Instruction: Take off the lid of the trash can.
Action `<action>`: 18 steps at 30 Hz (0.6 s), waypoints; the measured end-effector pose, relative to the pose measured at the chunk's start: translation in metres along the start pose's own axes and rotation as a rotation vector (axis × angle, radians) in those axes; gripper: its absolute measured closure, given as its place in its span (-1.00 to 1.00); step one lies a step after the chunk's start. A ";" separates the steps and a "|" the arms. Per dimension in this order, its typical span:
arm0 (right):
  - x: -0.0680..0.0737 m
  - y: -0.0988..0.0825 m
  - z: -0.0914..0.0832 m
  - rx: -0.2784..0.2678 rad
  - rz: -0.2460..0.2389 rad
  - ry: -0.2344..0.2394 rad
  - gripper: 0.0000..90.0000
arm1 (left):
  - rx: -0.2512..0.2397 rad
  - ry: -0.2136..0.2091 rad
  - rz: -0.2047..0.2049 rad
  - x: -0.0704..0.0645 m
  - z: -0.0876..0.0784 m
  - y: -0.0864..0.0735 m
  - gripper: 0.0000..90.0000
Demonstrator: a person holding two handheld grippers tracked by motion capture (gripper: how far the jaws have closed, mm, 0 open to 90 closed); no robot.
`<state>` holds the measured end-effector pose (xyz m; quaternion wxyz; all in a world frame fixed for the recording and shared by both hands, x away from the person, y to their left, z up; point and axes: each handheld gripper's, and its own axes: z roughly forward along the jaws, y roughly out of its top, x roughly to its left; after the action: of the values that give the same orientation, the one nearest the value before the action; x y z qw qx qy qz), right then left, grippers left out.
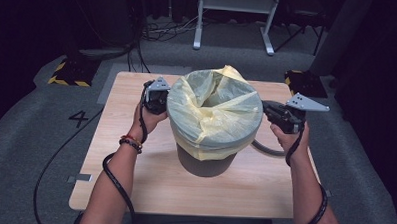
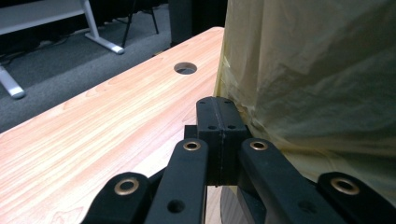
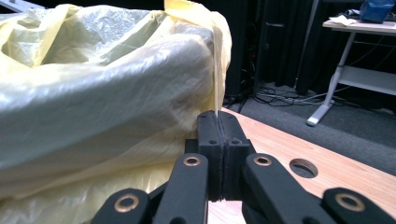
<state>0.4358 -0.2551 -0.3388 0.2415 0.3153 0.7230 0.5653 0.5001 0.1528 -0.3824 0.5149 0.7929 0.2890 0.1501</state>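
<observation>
At the centre of the high view, on the wooden table (image 1: 149,180), stands a dark bin (image 1: 204,165) lined with a thin yellow bag (image 1: 214,110) whose edge is folded down over the rim. The left gripper (image 1: 156,98) sits just left of the bin; in the left gripper view its jaws are pressed together right beside the folded-down plastic at the right of the frame, and I cannot tell whether any film is caught. The right gripper (image 1: 281,116) sits just right of the bin; in the right gripper view its jaws are also pressed together, with a thin strip of bag running up from their tips, so they seem to pinch the film. The bag looks light, limp, slippery and easy to tear; the doubled edge at the rim is the best place to grip, pulled gently
</observation>
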 end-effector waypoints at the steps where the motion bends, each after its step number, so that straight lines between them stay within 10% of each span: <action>1: 0.000 -0.001 -0.001 -0.002 -0.002 0.003 0.99 | 0.006 -0.005 0.002 0.000 0.000 -0.001 1.00; 4: 0.000 -0.007 -0.001 0.009 -0.013 -0.006 0.93 | 0.090 0.044 0.018 0.001 0.004 -0.012 1.00; 8: 0.000 -0.016 -0.005 -0.031 -0.013 0.011 0.84 | -0.049 0.030 -0.010 0.003 -0.010 -0.028 0.93; 18: 0.001 -0.014 -0.023 -0.065 -0.059 -0.023 0.33 | -0.154 0.090 0.026 -0.011 -0.057 -0.041 0.19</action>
<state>0.4160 -0.2722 -0.3466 0.2766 0.2922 0.7103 0.5776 0.4485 0.2000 -0.3951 0.5590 0.7470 0.2893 0.2139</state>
